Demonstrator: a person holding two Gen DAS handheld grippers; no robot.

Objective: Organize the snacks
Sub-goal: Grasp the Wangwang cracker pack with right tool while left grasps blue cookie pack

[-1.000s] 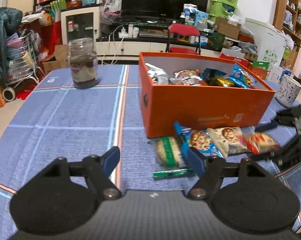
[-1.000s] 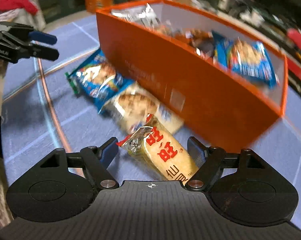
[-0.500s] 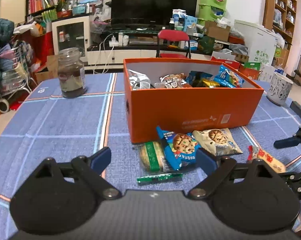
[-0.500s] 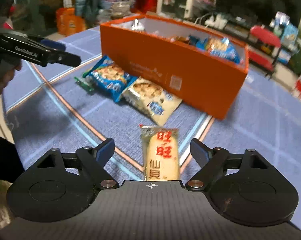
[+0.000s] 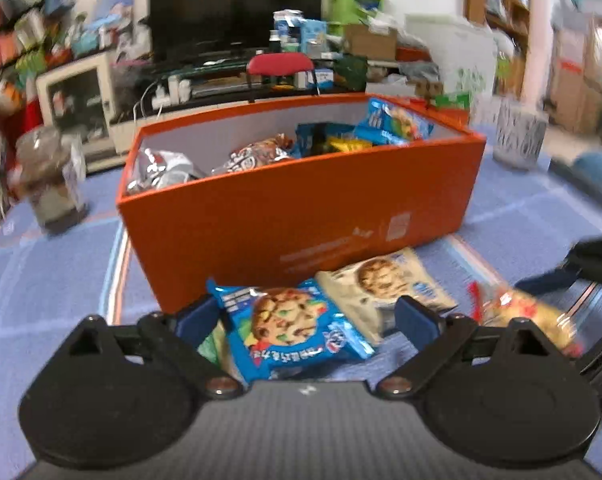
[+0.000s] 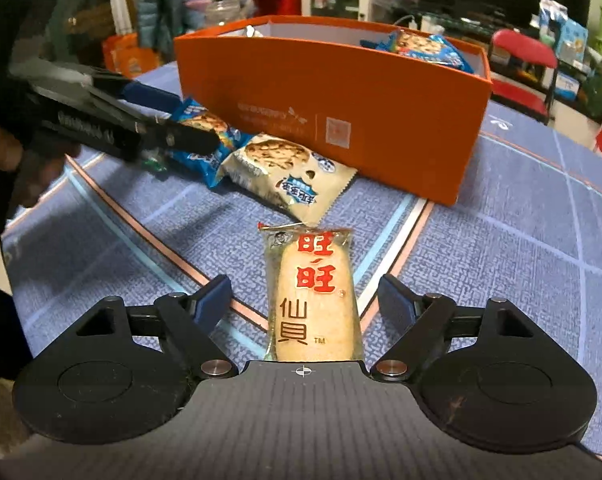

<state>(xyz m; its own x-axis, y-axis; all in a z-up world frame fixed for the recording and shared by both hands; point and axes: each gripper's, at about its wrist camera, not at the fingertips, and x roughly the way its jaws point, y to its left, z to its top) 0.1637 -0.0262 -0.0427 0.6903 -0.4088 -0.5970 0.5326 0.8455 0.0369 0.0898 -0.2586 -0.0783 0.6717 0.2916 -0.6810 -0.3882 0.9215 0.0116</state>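
The blue cookie packet (image 5: 291,330) lies on the desk (image 6: 521,240) in front of the orange box (image 5: 301,216), between the left gripper (image 5: 305,316) fingers; its jaws have just been opening and stand wide apart, not pressing it. At its 2 o'clock lies a cream cookie packet (image 5: 393,280). The rice cracker packet (image 6: 313,296) lies flat between the right gripper (image 6: 303,296) fingers, jaws apart and clear of it, having just been opening. The box, at 12 o'clock, holds more snacks.

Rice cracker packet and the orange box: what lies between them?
In the right wrist view, a white cookie packet lies between the rice cracker packet and the orange box, apparently against the box.
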